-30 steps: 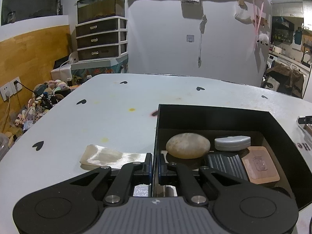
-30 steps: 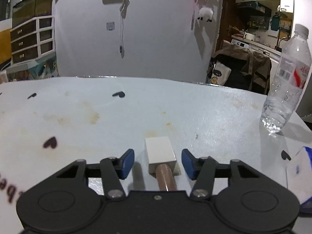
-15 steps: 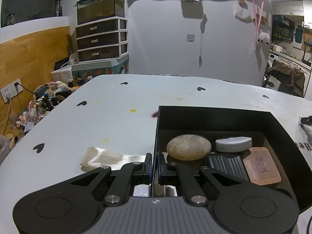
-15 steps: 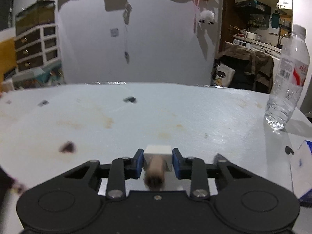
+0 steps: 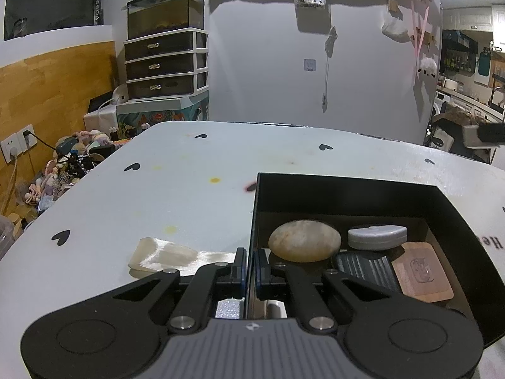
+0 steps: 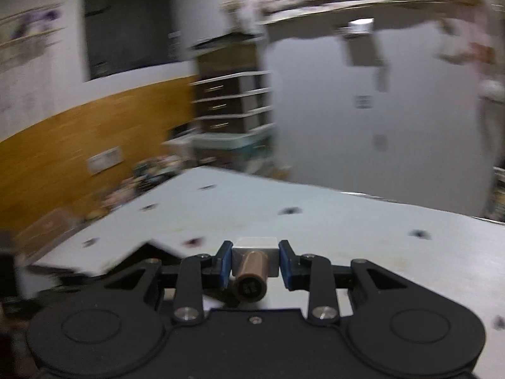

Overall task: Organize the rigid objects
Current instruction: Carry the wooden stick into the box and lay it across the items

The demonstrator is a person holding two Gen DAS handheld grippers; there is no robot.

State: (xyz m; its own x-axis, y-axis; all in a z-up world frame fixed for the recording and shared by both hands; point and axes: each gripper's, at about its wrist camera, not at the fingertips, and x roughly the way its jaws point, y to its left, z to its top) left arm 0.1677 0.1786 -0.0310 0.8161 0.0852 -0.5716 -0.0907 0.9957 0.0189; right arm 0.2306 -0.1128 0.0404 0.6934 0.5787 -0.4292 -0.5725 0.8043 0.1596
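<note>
My left gripper (image 5: 249,265) is shut on the left wall of an open black box (image 5: 347,189) on the white table. Inside the box lie an oval beige stone (image 5: 304,244), a grey wedge-shaped piece (image 5: 377,237), a black ribbed piece (image 5: 366,268) and a brown embossed block (image 5: 421,273). My right gripper (image 6: 255,260) is shut on a white block with a brown cylindrical handle (image 6: 254,248), held above the table. In the blurred right wrist view, a dark corner of the box (image 6: 104,270) shows at the lower left. The white block (image 5: 472,134) also shows at the left wrist view's far right edge.
A pale satin strip (image 5: 167,254) lies on the table (image 5: 189,195) just left of the box. The tabletop bears small black heart marks and yellow stains. Beyond the table's left edge are a drawer unit (image 5: 167,63) and floor clutter (image 5: 72,158).
My right gripper closed on the white block, lifted it off the table and swung left; the water bottle has left its view. The left gripper and the box stayed put.
</note>
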